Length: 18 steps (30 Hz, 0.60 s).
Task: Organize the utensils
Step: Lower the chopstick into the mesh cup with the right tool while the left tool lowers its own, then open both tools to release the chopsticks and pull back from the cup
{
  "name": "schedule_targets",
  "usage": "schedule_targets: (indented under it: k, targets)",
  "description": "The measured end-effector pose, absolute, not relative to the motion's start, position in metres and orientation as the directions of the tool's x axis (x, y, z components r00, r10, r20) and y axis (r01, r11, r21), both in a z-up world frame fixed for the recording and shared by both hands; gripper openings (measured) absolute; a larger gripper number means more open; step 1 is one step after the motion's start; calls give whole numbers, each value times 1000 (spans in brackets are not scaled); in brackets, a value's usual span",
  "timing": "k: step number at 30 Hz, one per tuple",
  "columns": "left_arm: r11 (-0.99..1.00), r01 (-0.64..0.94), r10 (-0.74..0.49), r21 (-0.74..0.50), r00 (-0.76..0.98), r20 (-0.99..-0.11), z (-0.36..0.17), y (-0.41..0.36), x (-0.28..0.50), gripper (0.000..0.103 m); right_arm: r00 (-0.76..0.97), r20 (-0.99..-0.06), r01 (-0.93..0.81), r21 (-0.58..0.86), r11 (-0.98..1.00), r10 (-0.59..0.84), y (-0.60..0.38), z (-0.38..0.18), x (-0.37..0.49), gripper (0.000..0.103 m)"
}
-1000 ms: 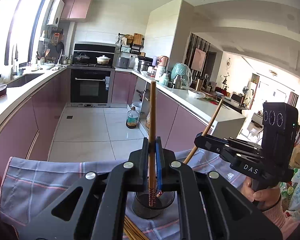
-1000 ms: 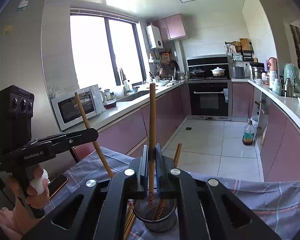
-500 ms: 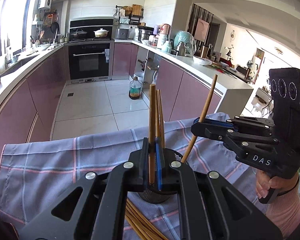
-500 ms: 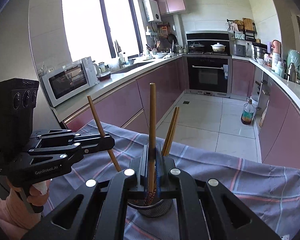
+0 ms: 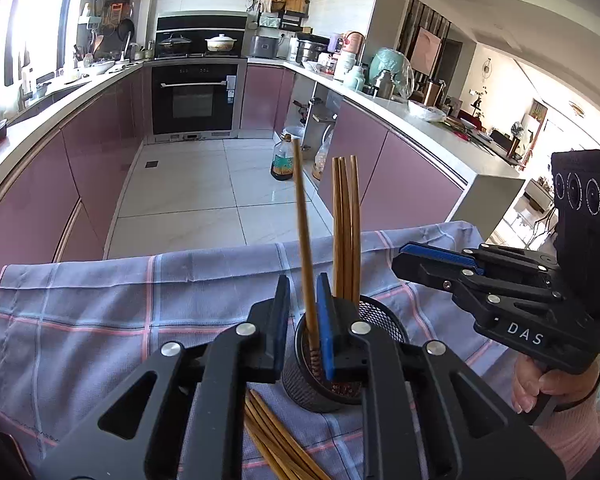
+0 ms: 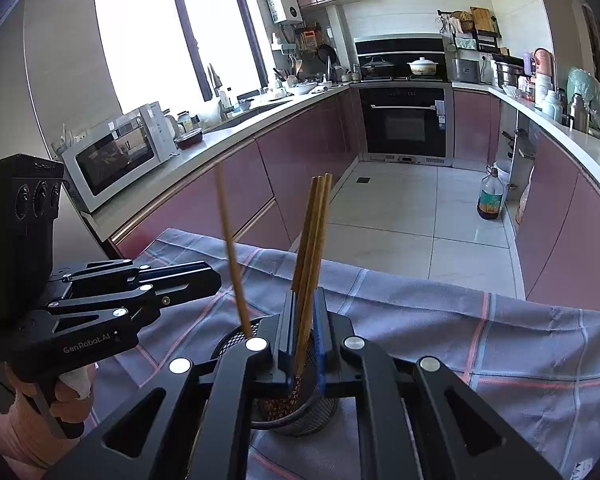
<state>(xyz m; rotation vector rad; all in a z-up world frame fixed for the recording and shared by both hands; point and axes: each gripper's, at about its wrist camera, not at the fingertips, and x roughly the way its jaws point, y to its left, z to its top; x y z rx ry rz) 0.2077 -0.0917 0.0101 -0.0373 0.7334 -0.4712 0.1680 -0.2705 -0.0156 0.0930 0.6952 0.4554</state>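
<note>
Chopsticks: one stick (image 5: 306, 264) stood near-upright between my left gripper's (image 5: 302, 320) jaws, tip in the mesh cup (image 5: 380, 320).
Left jaws: opening, stick loose between them.
Right gripper (image 6: 303, 332): jaws opening around a stick in the bundle (image 6: 312, 240); grip unclear.
Spare sticks (image 5: 276, 444): flat on the cloth (image 5: 100, 300), at 6 o'clock from the cup, nearer my left hand.
</note>
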Motion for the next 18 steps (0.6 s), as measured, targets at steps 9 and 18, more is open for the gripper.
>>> schedule_targets:
  k: [9, 18]
  targets:
    - [914, 361, -395, -184, 688, -609, 1, -74, 192, 19, 692, -564, -381, 244, 892, 450, -274, -14, 155, 22]
    - [943, 310, -320, -119, 758, -568, -8, -47, 154, 36, 703, -511, -450, 219, 866, 495, -260, -10, 117, 34]
